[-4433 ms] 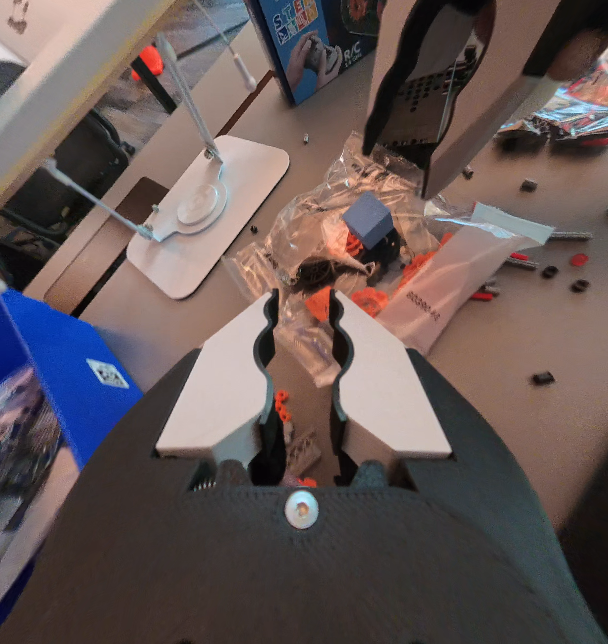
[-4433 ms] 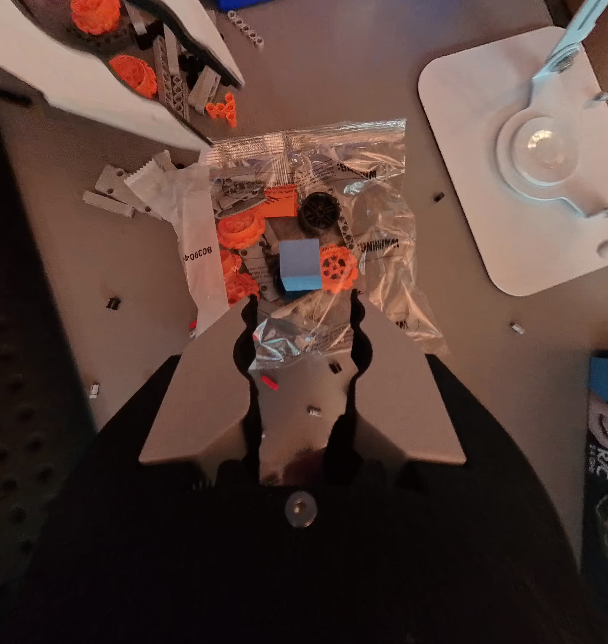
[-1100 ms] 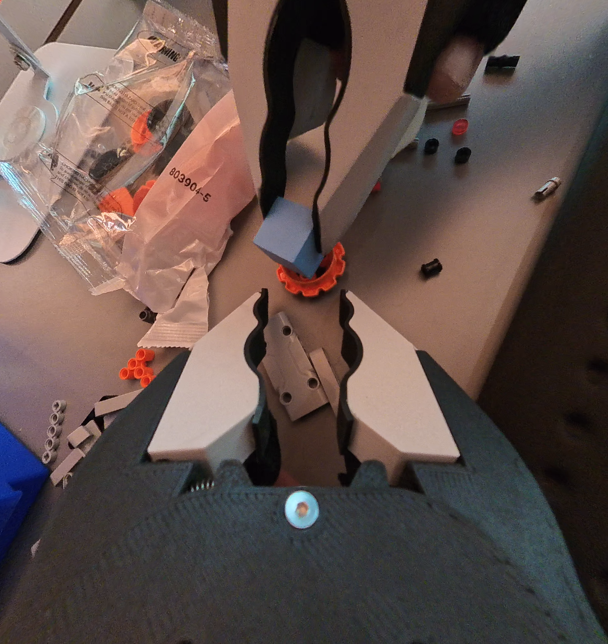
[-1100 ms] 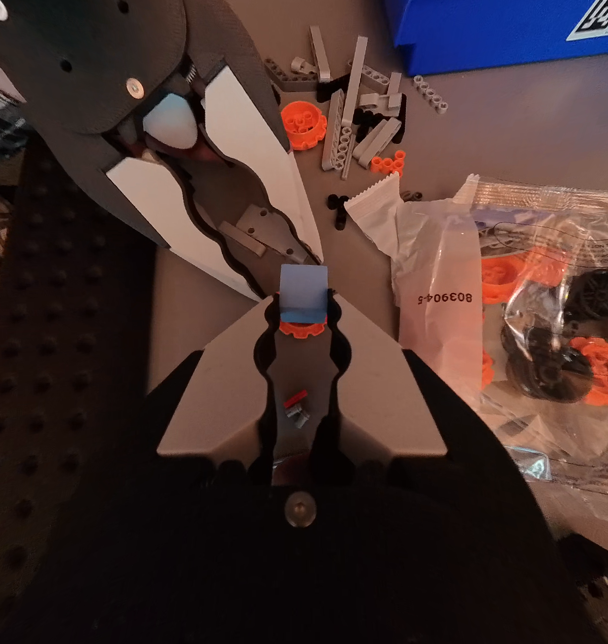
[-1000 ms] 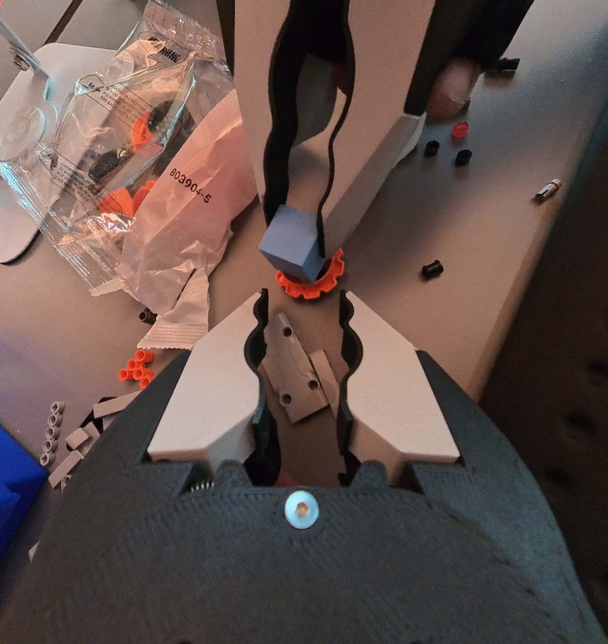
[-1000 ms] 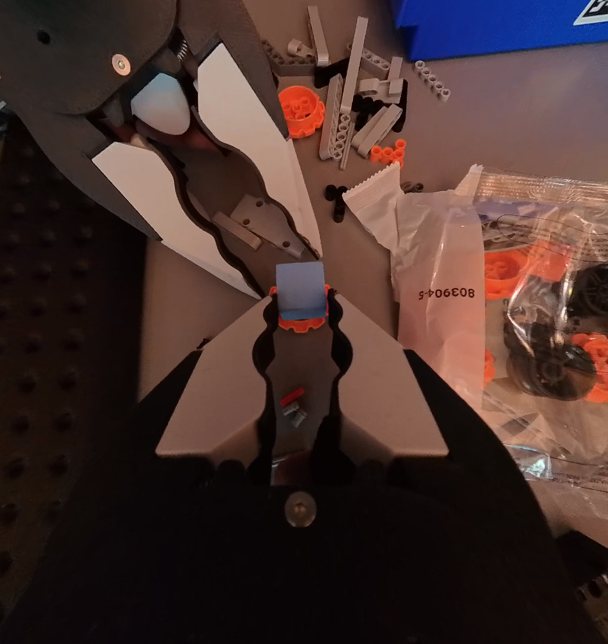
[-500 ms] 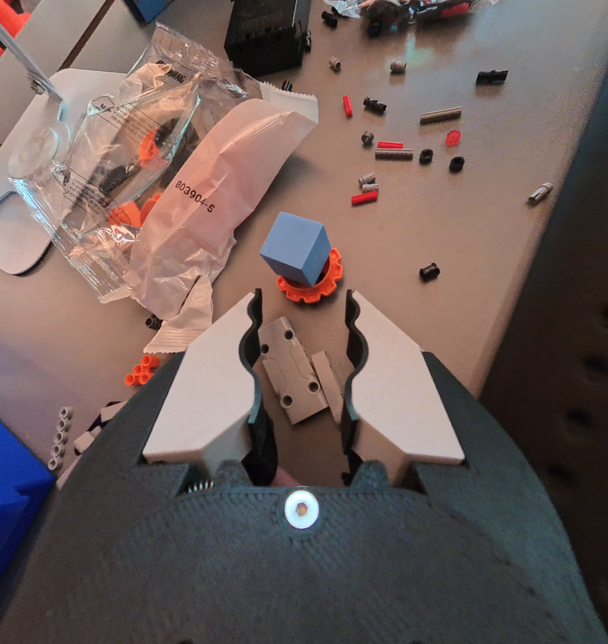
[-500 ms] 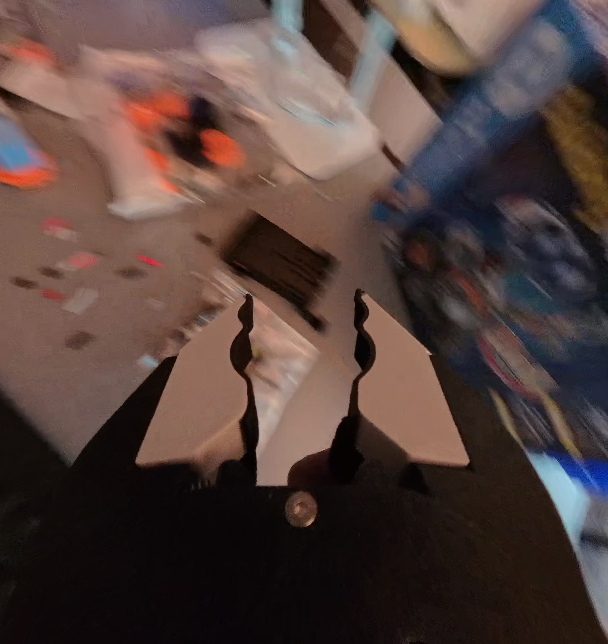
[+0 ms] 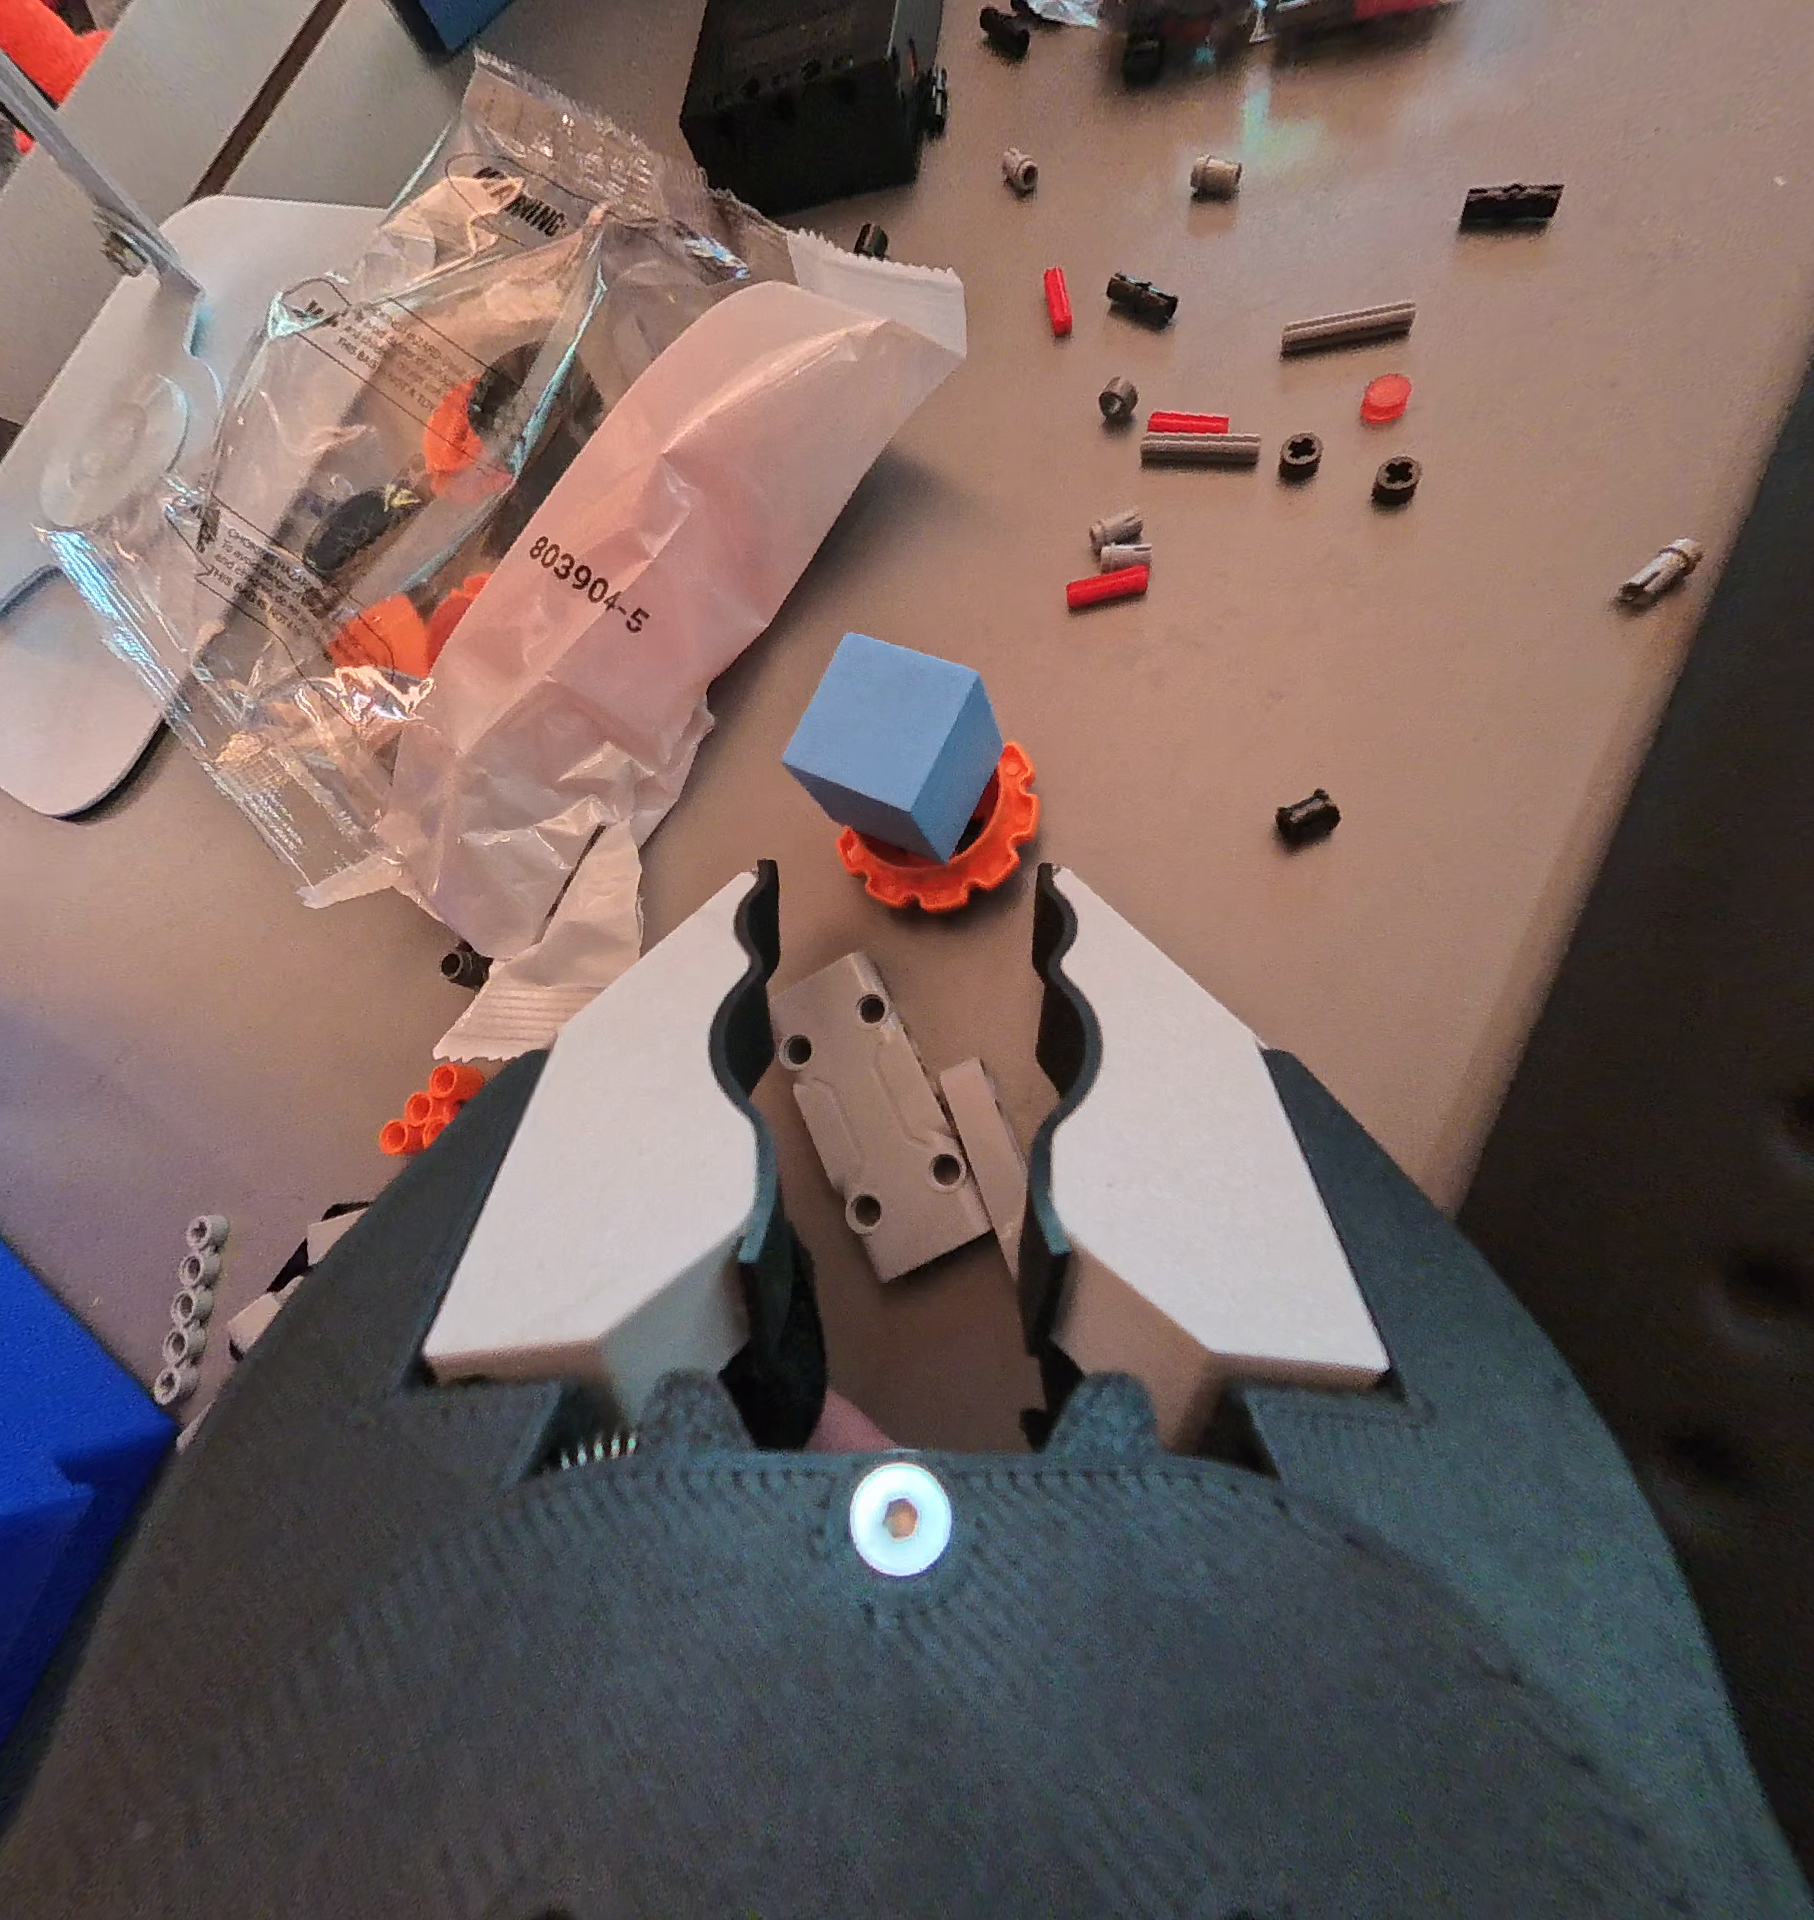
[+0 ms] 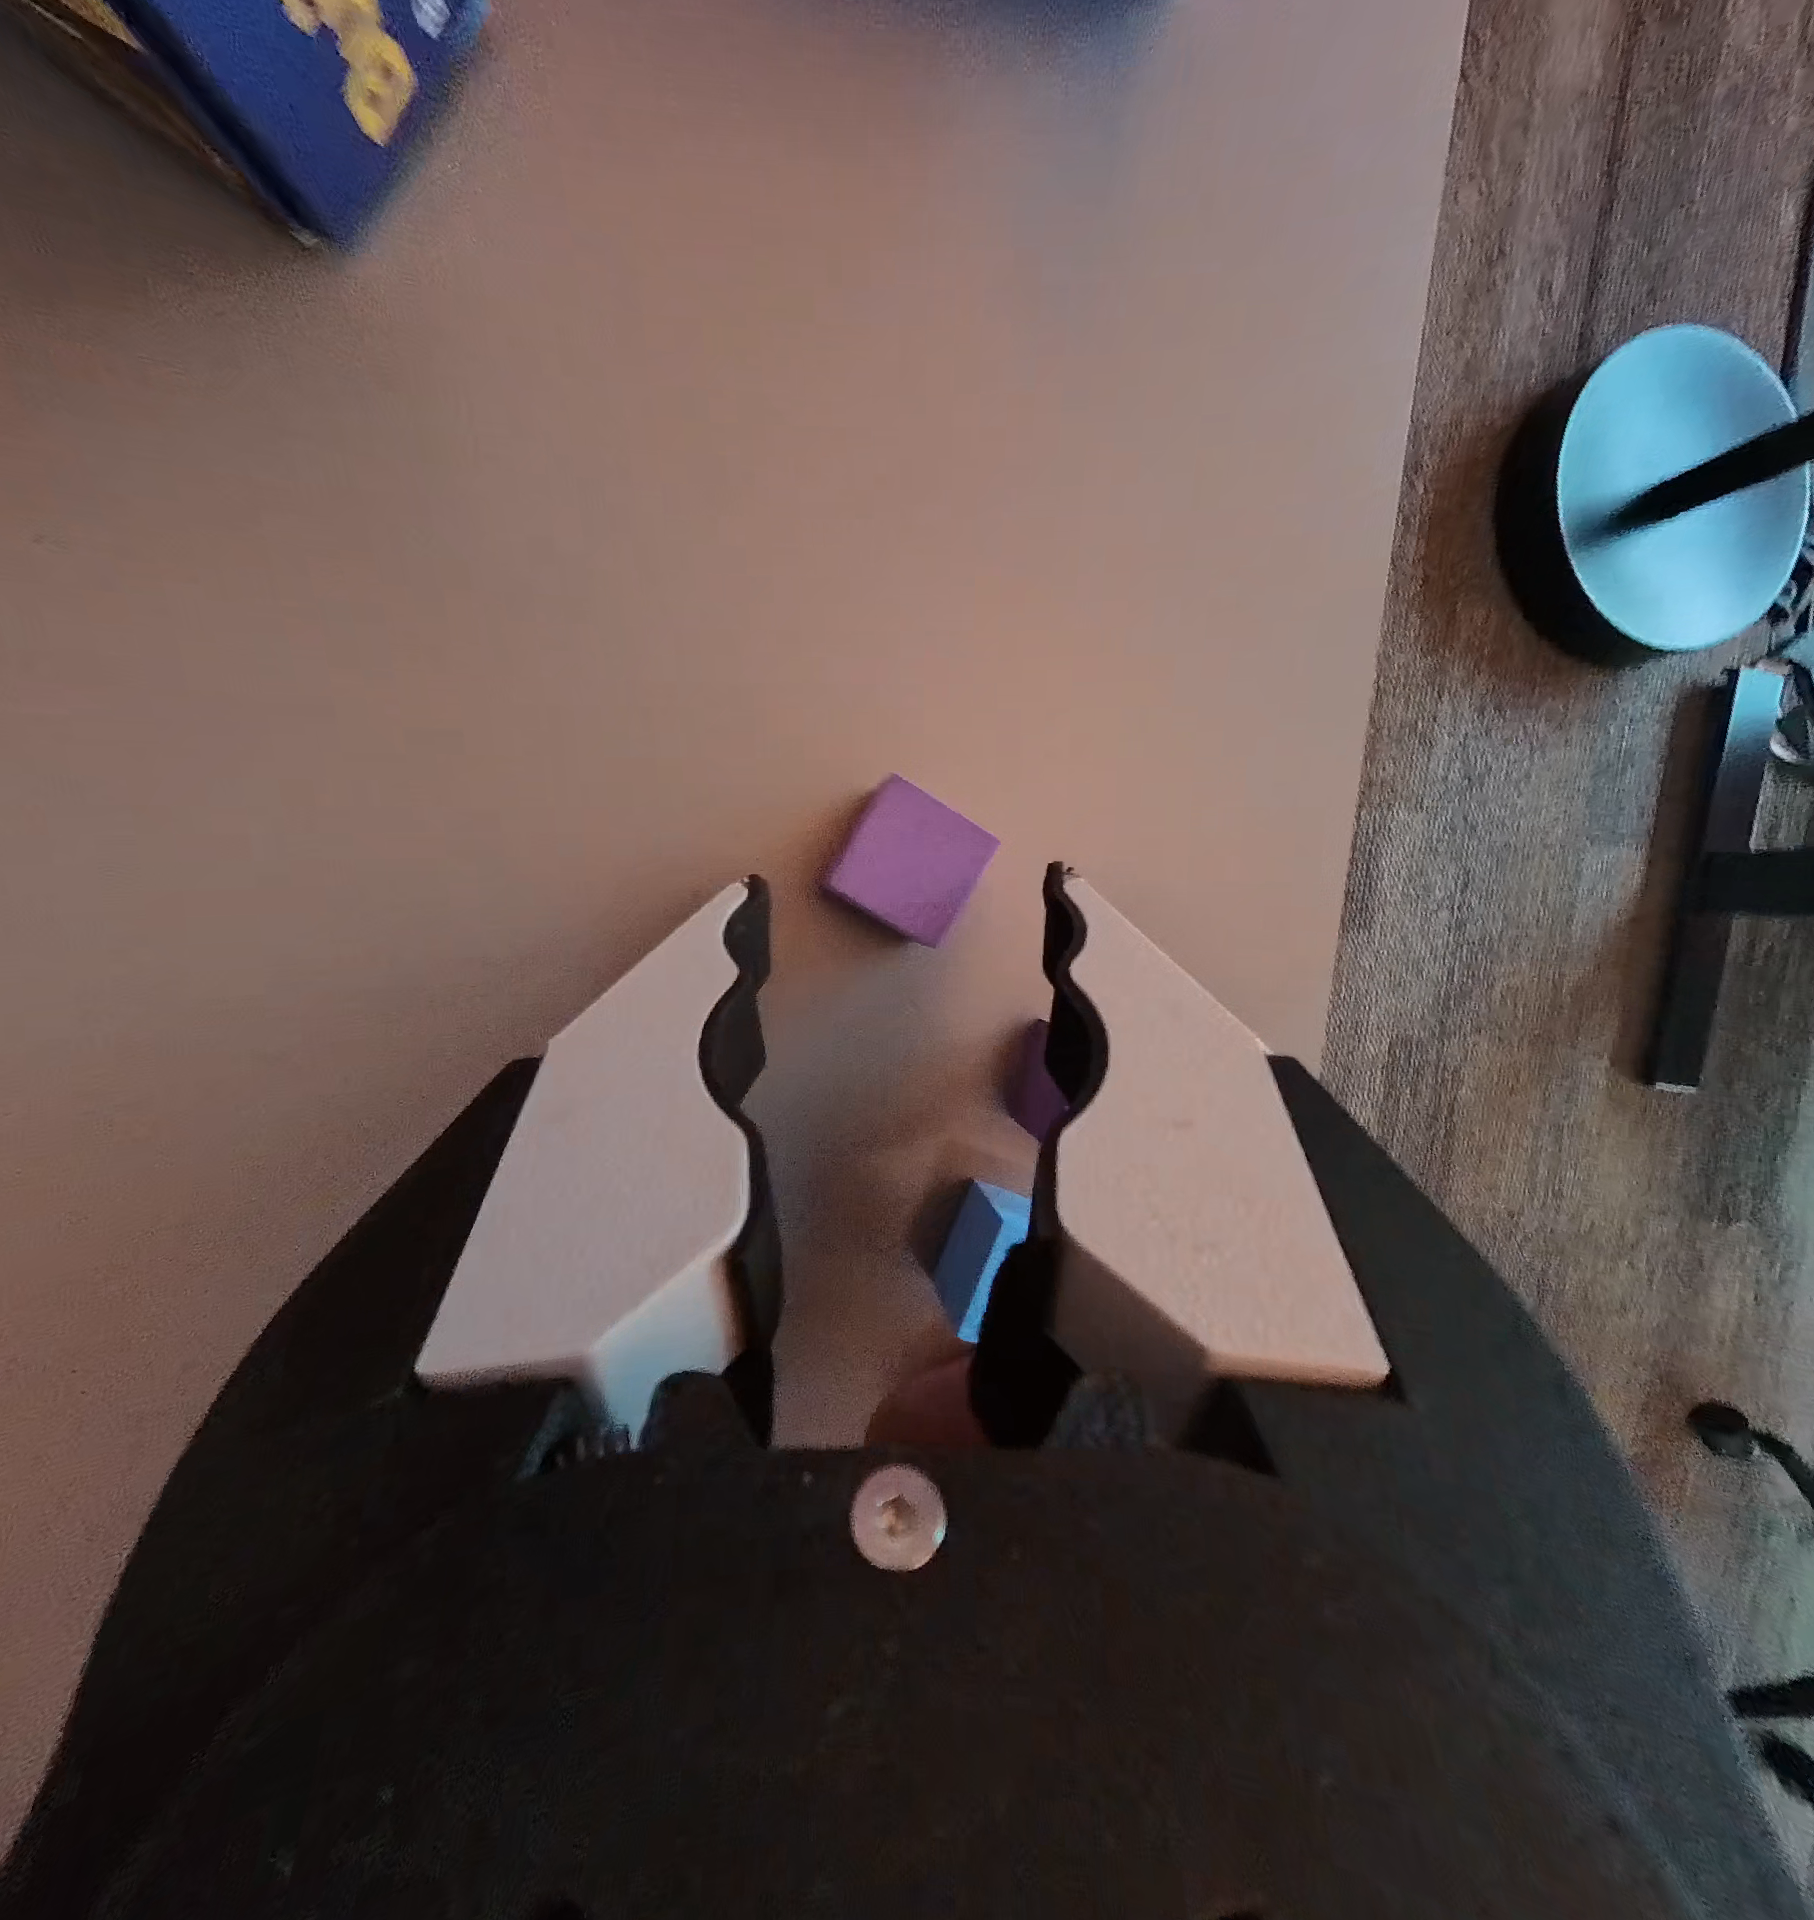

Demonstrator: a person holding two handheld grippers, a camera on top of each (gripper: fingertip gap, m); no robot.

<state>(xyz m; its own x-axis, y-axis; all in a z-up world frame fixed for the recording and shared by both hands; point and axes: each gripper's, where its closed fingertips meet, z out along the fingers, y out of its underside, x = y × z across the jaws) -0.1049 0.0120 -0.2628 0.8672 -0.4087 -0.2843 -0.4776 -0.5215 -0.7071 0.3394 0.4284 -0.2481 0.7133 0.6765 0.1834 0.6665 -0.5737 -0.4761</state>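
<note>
Sitting tilted on an orange gear (image 9: 939, 844), the blue cube (image 9: 892, 743) leans; both grippers (image 9: 905, 881) (image 10: 903, 875) gape empty.

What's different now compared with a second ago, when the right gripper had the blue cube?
The right gripper let go of the blue cube, leaving it tilted on the orange gear, and swung away to hover open over a purple cube. The left gripper stayed open above the grey plate.

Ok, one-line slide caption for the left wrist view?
Open left gripper hovers over a grey plate, just short of a blue cube perched tilted on an orange gear.
</note>
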